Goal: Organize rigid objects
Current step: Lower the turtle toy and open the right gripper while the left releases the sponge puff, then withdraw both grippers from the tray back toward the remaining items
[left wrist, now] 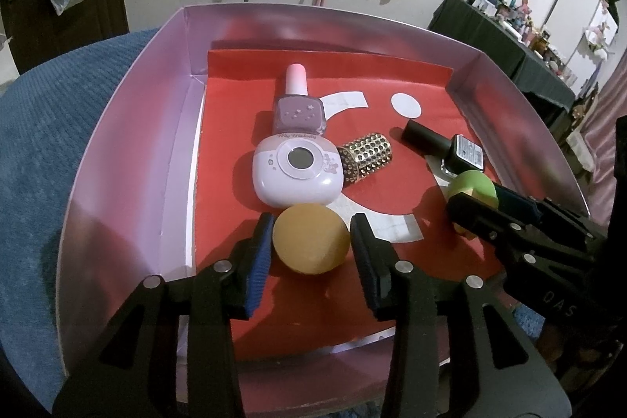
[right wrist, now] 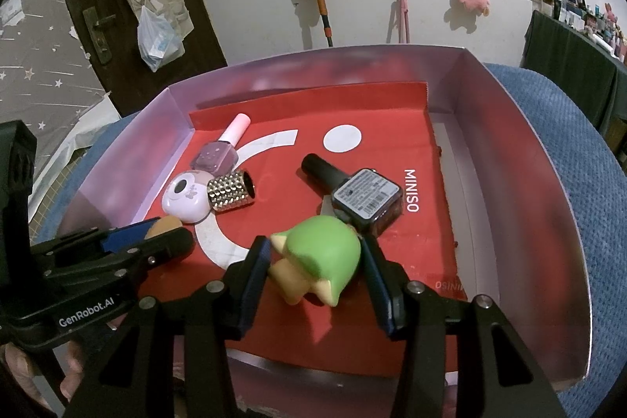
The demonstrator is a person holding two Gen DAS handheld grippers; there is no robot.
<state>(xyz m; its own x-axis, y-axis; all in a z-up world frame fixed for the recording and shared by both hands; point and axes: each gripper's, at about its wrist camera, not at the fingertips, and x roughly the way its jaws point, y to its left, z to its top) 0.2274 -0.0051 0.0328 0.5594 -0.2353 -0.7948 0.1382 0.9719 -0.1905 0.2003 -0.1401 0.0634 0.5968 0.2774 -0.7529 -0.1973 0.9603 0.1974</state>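
Left tool (left wrist: pixel 311 241), jaws wide, straddles an orange ball (left wrist: pixel 310 238) resting on the red liner (left wrist: pixel 235 292) of a shallow lilac box (left wrist: pixel 129 151); the left pad seems to graze the ball, though contact is hard to judge. Right tool (right wrist: pixel 315 271), likewise wide, brackets a green-capped figurine (right wrist: pixel 319 257) lying at about 5 o'clock in the box. At 12 o'clock from the ball sits a lilac compact case (left wrist: pixel 296 171), touching a studded gold cylinder (left wrist: pixel 366 157) at its 3 o'clock and a pink-capped polish bottle (left wrist: pixel 298 104) at its 12 o'clock. A black polish bottle (right wrist: pixel 358 196) lies just beyond the figurine. Box rests on blue fabric (left wrist: pixel 39 143).
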